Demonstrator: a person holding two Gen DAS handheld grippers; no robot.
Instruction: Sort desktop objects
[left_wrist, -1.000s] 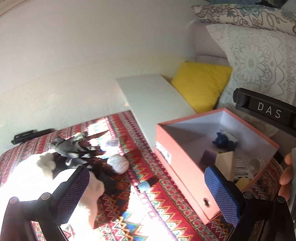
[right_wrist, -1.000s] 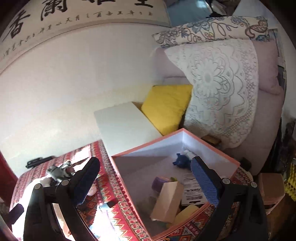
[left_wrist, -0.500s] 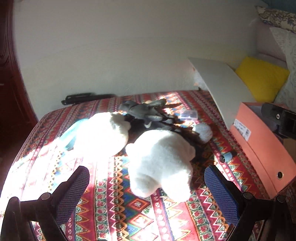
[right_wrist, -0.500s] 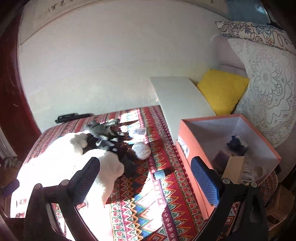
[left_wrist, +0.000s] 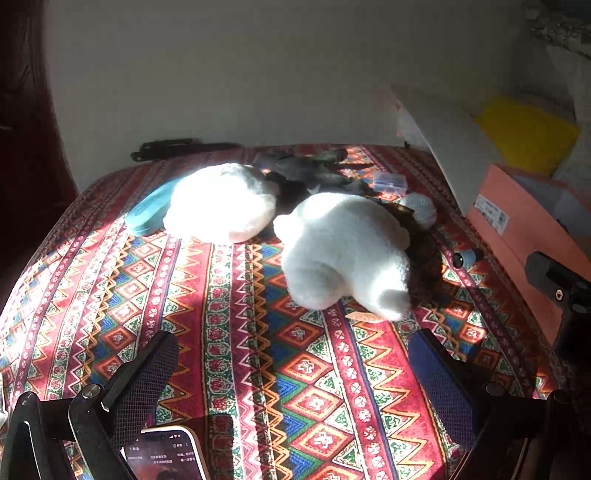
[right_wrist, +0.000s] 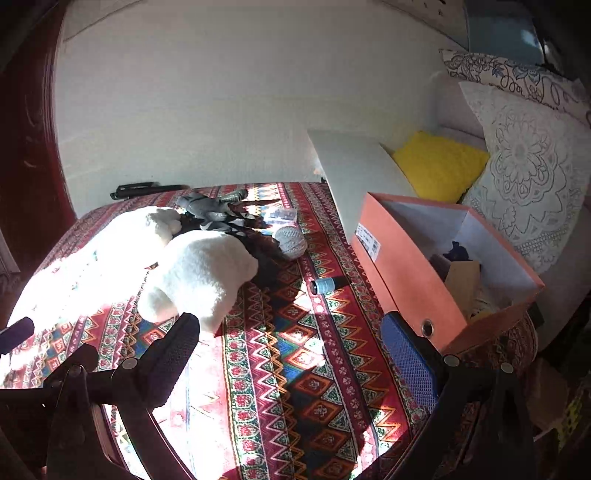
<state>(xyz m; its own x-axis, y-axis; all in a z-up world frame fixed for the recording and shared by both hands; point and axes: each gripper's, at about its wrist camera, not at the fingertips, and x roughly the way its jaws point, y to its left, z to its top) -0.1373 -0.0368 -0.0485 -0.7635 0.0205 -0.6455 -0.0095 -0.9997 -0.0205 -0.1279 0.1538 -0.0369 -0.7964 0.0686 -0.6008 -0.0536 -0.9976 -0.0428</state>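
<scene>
Both tongs, left tongs (left_wrist: 291, 373) and right tongs (right_wrist: 288, 350), hang wide open and empty over the patterned desk (right_wrist: 295, 387), fluffy white plush toy (left_wrist: 343, 251) at twelve o'clock, whose soft pile could slip a shallow pinch.

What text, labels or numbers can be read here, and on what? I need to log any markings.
None is legible.
White sticker on the orange cardboard storage box: print too small.
Lit phone screen by the left gripper: characters blurred.
Wall scroll edge at the top: marks cut off, unreadable.
</scene>
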